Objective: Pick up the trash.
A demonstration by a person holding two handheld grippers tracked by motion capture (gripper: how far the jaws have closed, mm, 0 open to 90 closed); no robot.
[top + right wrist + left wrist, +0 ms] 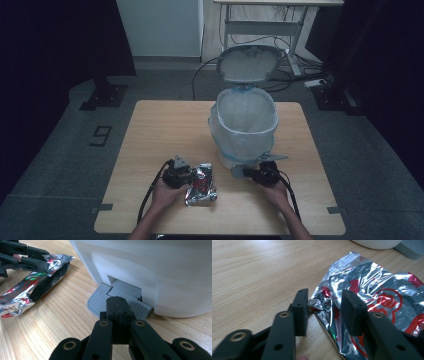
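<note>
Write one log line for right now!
left gripper: open around crinkled silver-red foil packet | right gripper: shut, on grey bin pedal | lid: up

One table (150, 130) at frame centre. One bin (244, 131) on it, right of centre, with one lid (248, 63) and one pedal (100, 302). One foil wrapper (201, 184) at lower centre. Two grippers: left (187, 175), right (250, 173). One desk (280, 2) at top right.
</note>
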